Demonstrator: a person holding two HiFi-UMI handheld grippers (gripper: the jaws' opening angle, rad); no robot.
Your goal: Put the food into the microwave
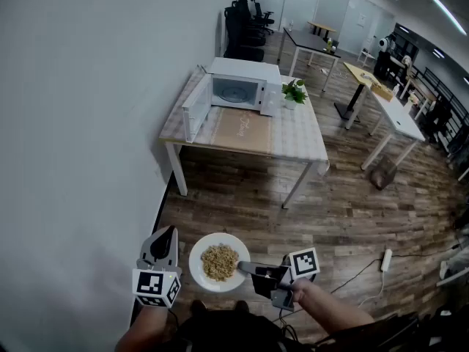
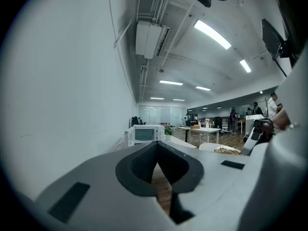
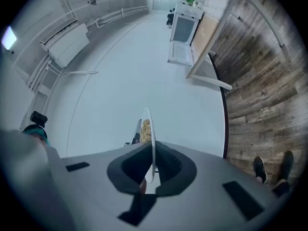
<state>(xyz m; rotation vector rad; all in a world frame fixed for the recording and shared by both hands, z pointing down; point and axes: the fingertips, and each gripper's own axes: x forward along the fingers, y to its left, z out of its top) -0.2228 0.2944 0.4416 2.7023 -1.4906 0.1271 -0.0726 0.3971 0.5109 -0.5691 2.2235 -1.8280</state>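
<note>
A white plate (image 1: 198, 269) carrying a heap of tan food (image 1: 220, 262) hangs level in front of my body. My right gripper (image 1: 246, 268) is shut on its right rim; in the right gripper view the plate (image 3: 152, 137) stands edge-on between the jaws of my right gripper (image 3: 153, 166). My left gripper (image 1: 166, 235) is shut and empty, just left of the plate and apart from it. The white microwave (image 1: 239, 86) stands far ahead on a table (image 1: 294, 135), its door (image 1: 196, 107) swung open to the left. From my left gripper (image 2: 157, 146) the microwave (image 2: 146, 134) looks small and distant.
A white wall runs along the left. A small potted plant (image 1: 294, 92) stands right of the microwave. Wooden floor lies between me and the table. Desks and black chairs fill the back right; a power strip (image 1: 385, 259) with its cable lies on the floor at right.
</note>
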